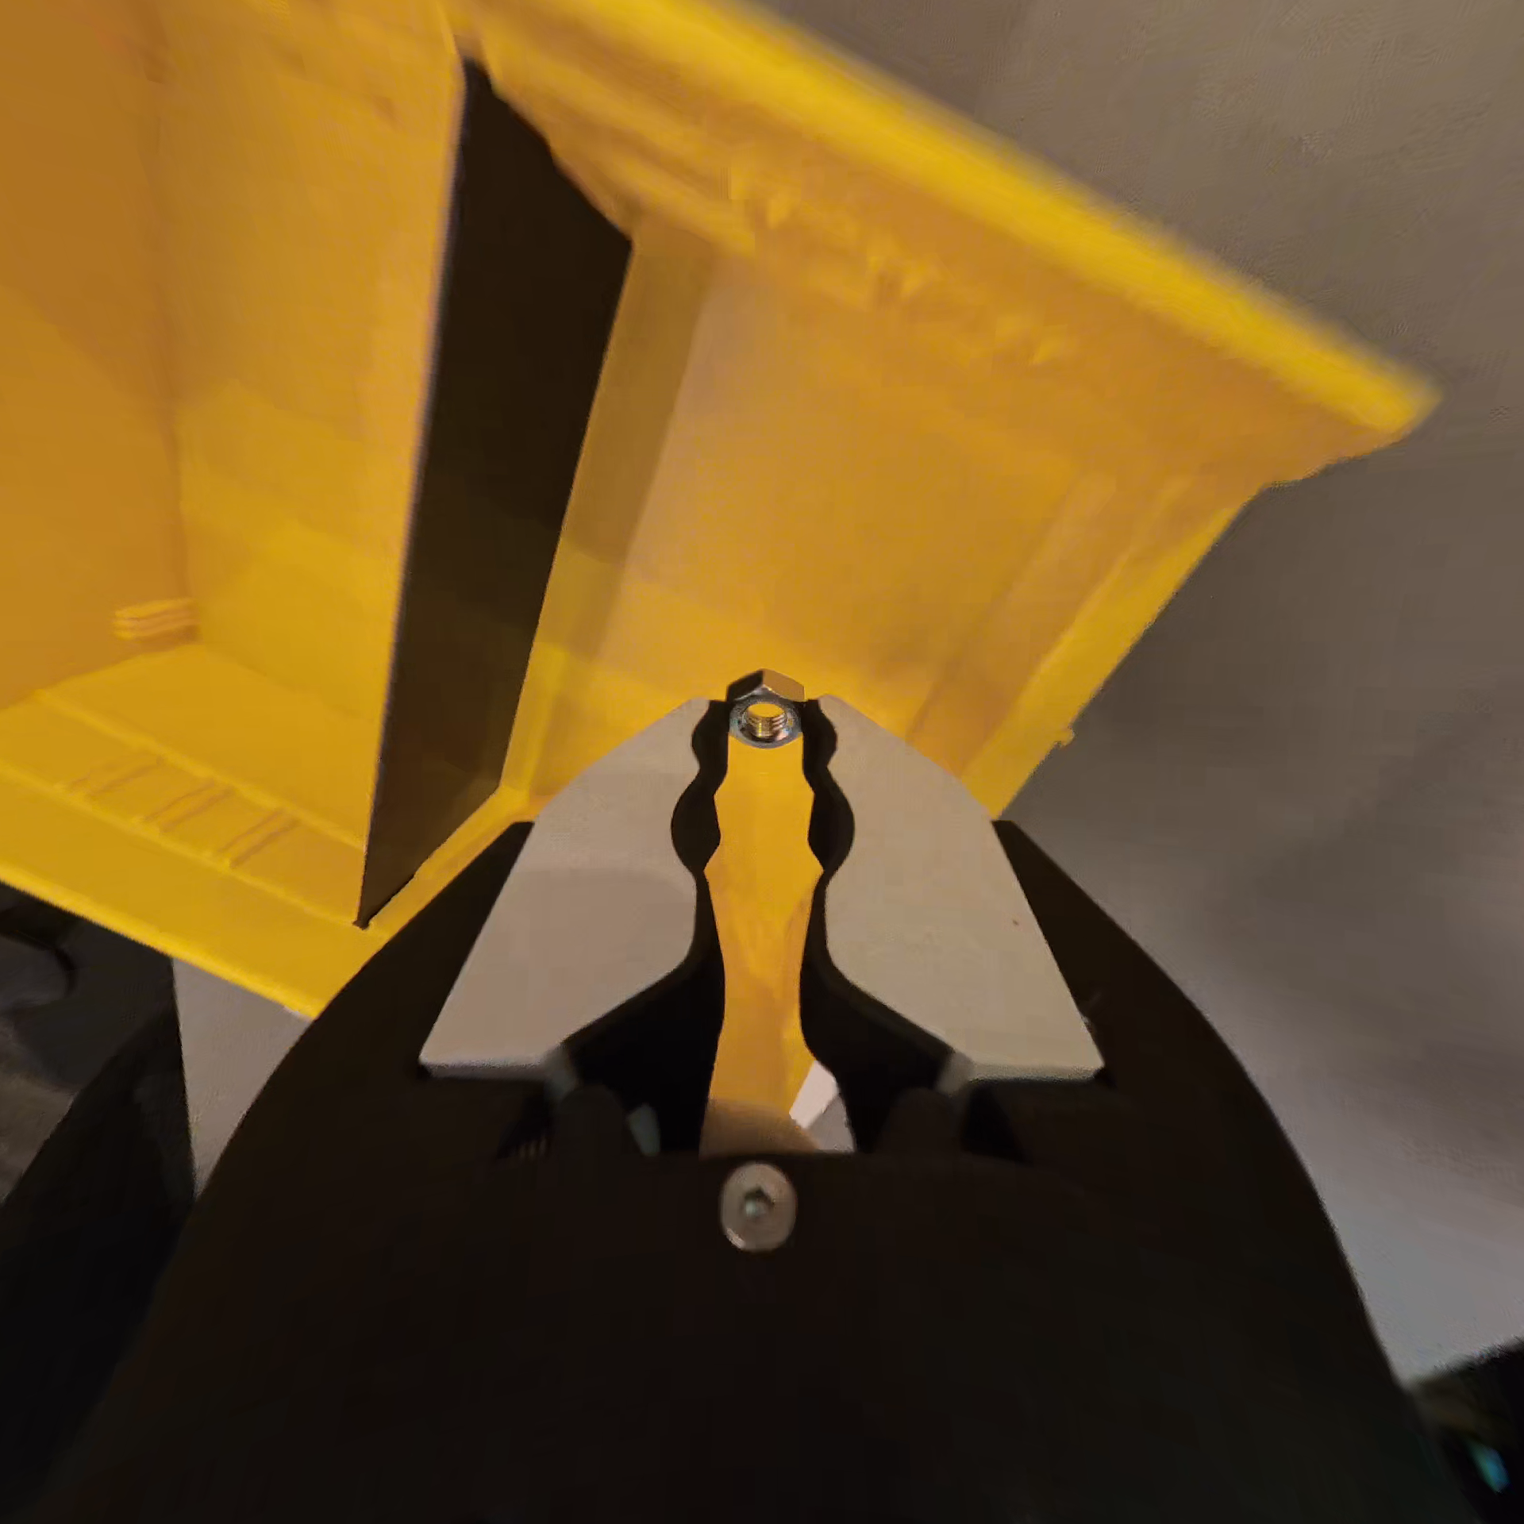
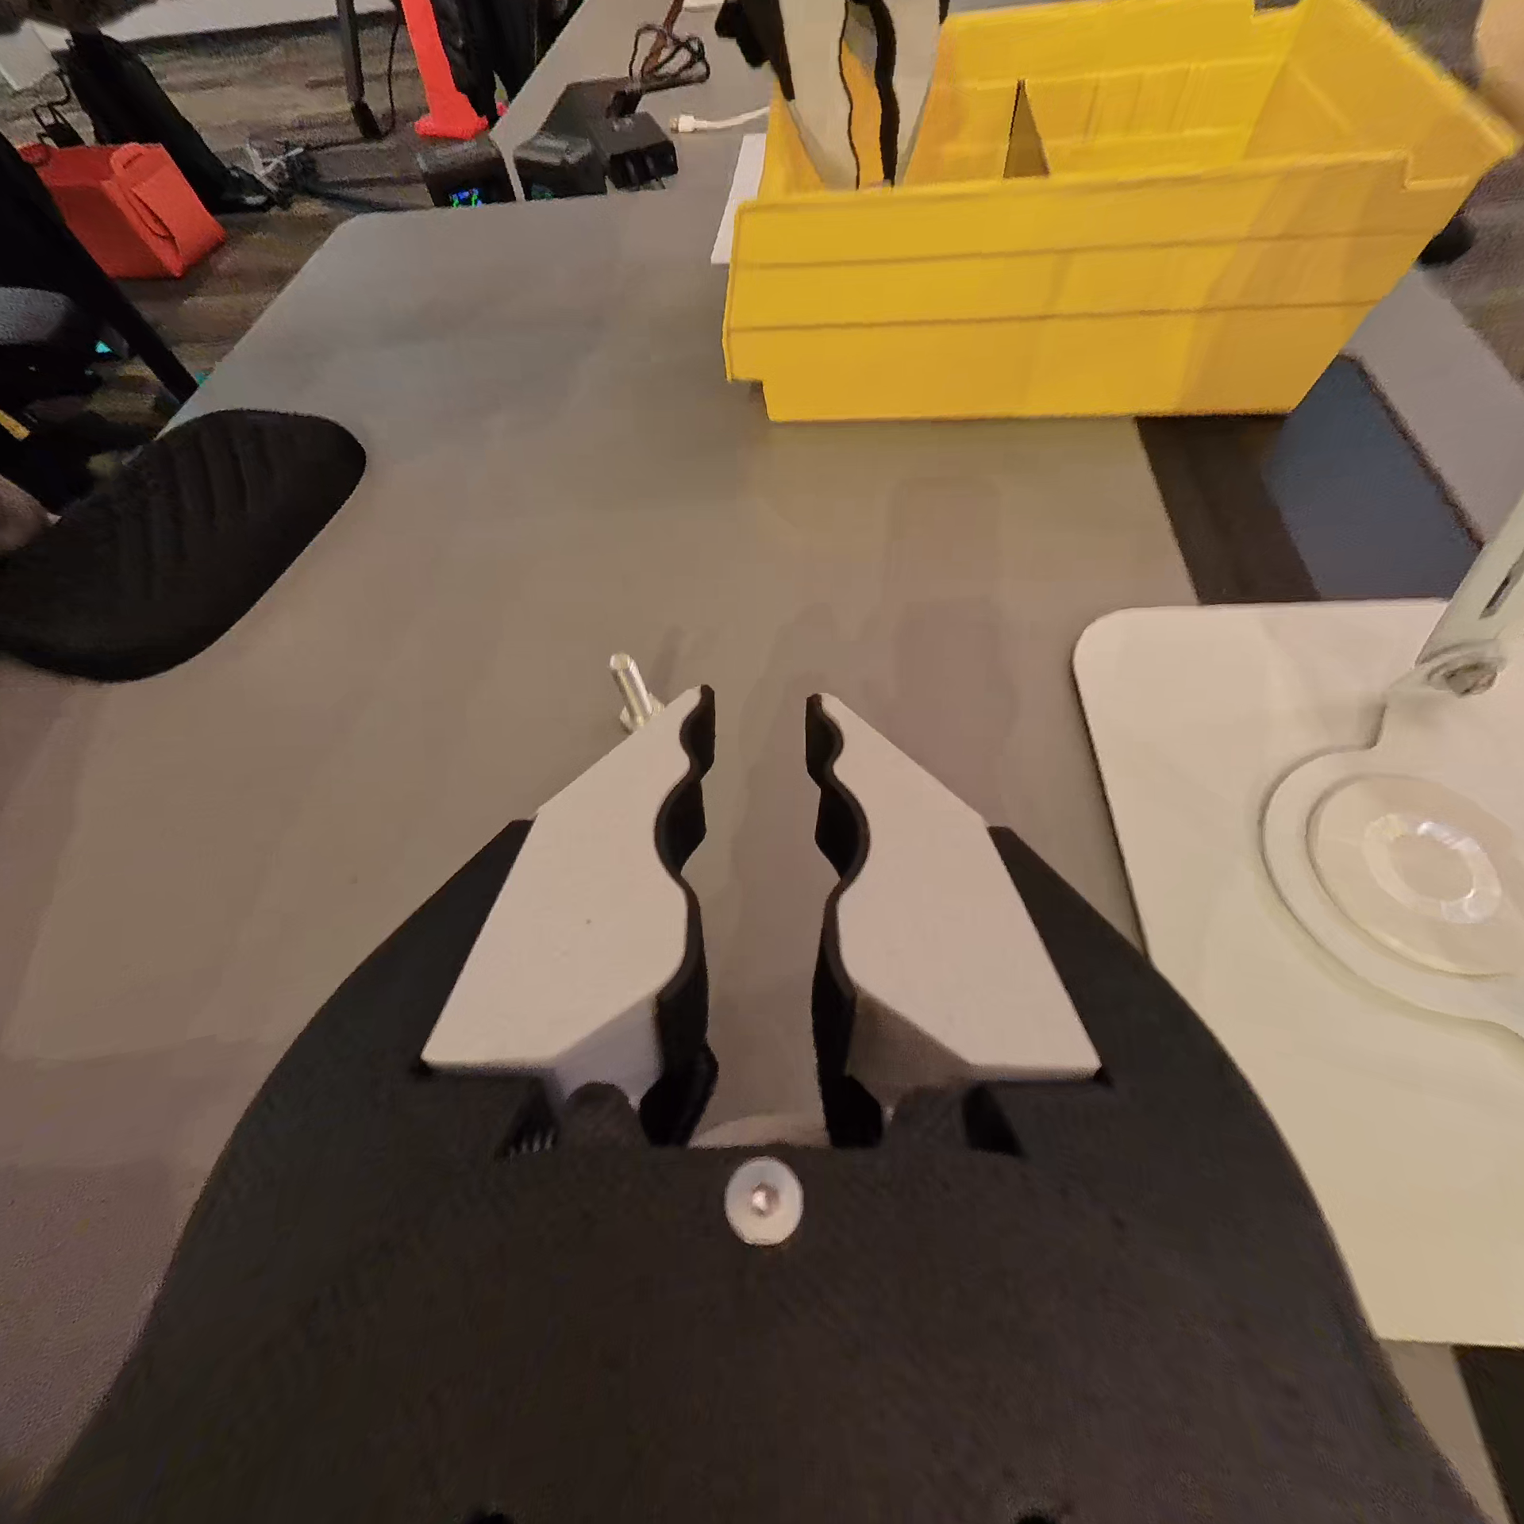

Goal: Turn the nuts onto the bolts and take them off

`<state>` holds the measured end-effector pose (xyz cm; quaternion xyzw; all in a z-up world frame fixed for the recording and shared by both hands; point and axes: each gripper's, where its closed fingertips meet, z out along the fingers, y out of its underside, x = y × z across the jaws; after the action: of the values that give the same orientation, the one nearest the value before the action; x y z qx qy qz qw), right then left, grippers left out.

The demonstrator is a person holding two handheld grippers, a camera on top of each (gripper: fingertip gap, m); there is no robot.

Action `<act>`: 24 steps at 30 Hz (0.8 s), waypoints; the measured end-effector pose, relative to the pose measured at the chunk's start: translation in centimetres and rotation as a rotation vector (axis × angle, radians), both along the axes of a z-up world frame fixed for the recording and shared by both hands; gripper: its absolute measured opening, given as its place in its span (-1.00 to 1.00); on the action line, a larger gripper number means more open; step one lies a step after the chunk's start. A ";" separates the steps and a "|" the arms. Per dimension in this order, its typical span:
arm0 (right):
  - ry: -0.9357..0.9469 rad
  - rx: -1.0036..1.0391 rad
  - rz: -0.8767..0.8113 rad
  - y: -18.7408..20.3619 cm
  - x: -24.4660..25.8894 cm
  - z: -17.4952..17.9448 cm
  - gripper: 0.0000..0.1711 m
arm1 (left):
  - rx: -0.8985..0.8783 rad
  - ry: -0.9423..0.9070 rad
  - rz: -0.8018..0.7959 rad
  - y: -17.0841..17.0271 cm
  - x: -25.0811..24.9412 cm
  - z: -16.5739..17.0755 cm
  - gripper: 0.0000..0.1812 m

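My left gripper (image 1: 764, 716) is shut on a small silver hex nut (image 1: 762, 722), pinched at the fingertips above the inside of a yellow bin (image 1: 866, 462). A second nut-like shape seems to sit just behind it. In the right wrist view the left gripper (image 2: 862, 169) hangs over the far left end of the same yellow bin (image 2: 1031, 297). My right gripper (image 2: 759, 701) is open and empty, low over the grey table (image 2: 536, 495). A silver bolt (image 2: 631, 693) stands on the table just left of its left fingertip.
A black divider (image 1: 495, 511) splits the yellow bin. A white stand base (image 2: 1237, 907) with a clear disc lies at the right. A dark mat (image 2: 1336, 495) lies beside the bin. A black chair back (image 2: 165, 544) sits at the table's left edge. Chargers (image 2: 577, 157) stand at the far edge. My hands' fingertips stand some 35 cm from each other.
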<state>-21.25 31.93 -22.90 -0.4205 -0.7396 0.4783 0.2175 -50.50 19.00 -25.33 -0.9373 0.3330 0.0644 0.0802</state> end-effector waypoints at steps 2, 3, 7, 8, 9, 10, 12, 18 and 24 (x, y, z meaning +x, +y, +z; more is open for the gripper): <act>0.080 0.025 -0.008 -0.6 -0.9 1.8 -0.75 | 0.124 -0.099 0.007 0.8 2.3 1.9 -0.80; 0.129 0.044 -0.015 -1.0 -1.5 2.9 -0.75 | 0.183 -0.143 0.010 1.1 3.3 2.8 -0.80; 0.248 -0.035 -0.046 -3.3 -3.7 7.3 -0.69 | 0.435 -0.244 -0.018 1.9 7.5 6.6 -0.80; 0.250 -0.109 -0.046 -4.1 -4.2 8.2 -0.68 | 0.494 -0.261 -0.039 2.1 8.8 7.6 -0.80; 0.243 -0.179 -0.050 -4.8 -4.8 8.9 -0.66 | 0.558 -0.248 -0.070 2.3 10.0 8.7 -0.80; 0.248 -0.243 -0.040 -5.6 -5.2 9.5 -0.64 | 0.622 -0.226 -0.103 2.4 11.3 9.7 -0.80; 0.271 -0.394 0.024 -7.6 -5.4 11.0 -0.60 | 0.719 -0.191 -0.184 2.6 14.5 11.5 -0.80; 0.297 -0.645 0.092 -9.4 -5.9 13.1 -0.61 | 0.958 -0.047 -0.361 3.0 21.9 15.7 -0.80; 0.363 -0.709 0.184 -10.3 -4.7 14.6 -0.69 | 1.012 -0.034 -0.398 3.4 24.9 16.4 -0.80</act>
<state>-25.94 21.68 -8.34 -0.3105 -0.5131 0.7874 0.1423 -25.55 22.42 -8.89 -0.7014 0.4303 0.1848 0.5374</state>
